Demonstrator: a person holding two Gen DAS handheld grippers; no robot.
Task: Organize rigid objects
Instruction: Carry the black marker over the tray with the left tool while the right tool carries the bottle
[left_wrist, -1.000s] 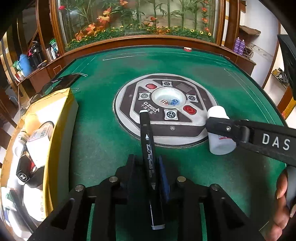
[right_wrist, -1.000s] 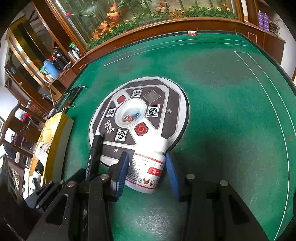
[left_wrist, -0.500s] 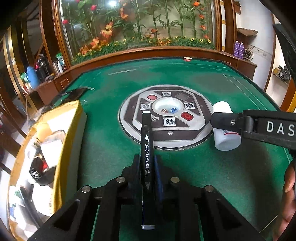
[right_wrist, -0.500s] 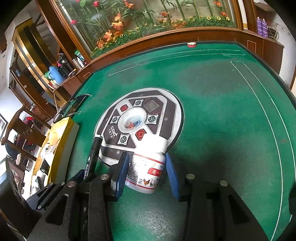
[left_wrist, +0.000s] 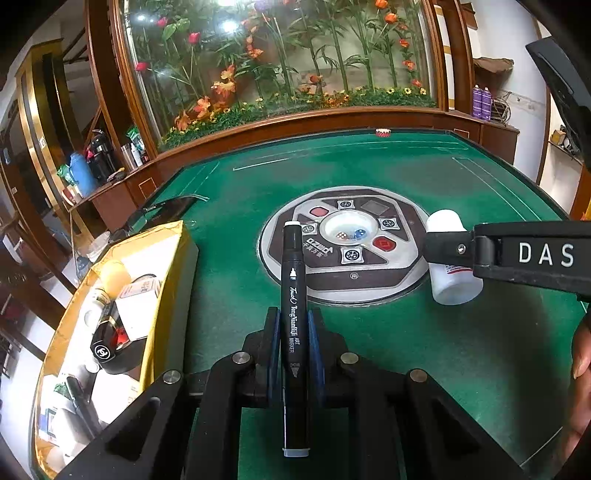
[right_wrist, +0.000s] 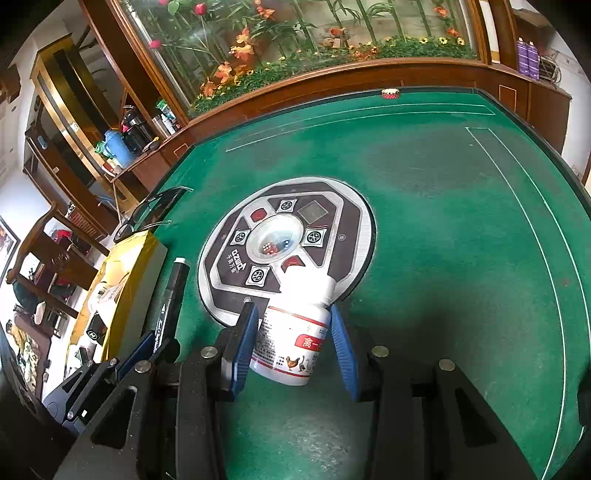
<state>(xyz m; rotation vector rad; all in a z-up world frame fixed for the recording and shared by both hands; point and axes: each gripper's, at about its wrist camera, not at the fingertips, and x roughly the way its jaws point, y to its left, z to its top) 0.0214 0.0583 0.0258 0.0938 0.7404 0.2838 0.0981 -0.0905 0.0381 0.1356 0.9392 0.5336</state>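
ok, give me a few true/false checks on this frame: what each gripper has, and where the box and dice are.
1. The left gripper is shut on the black marker. True.
2. The right gripper holds a blue cup. False: a white bottle sits between its pads.
3. The white bottle lies flat on the felt. False: it stands tilted, cap toward the centre console.
4. The yellow box stands at the table's left edge with items inside. True.
5. The dice lie loose on the green felt. False: they sit in the console's clear dome.
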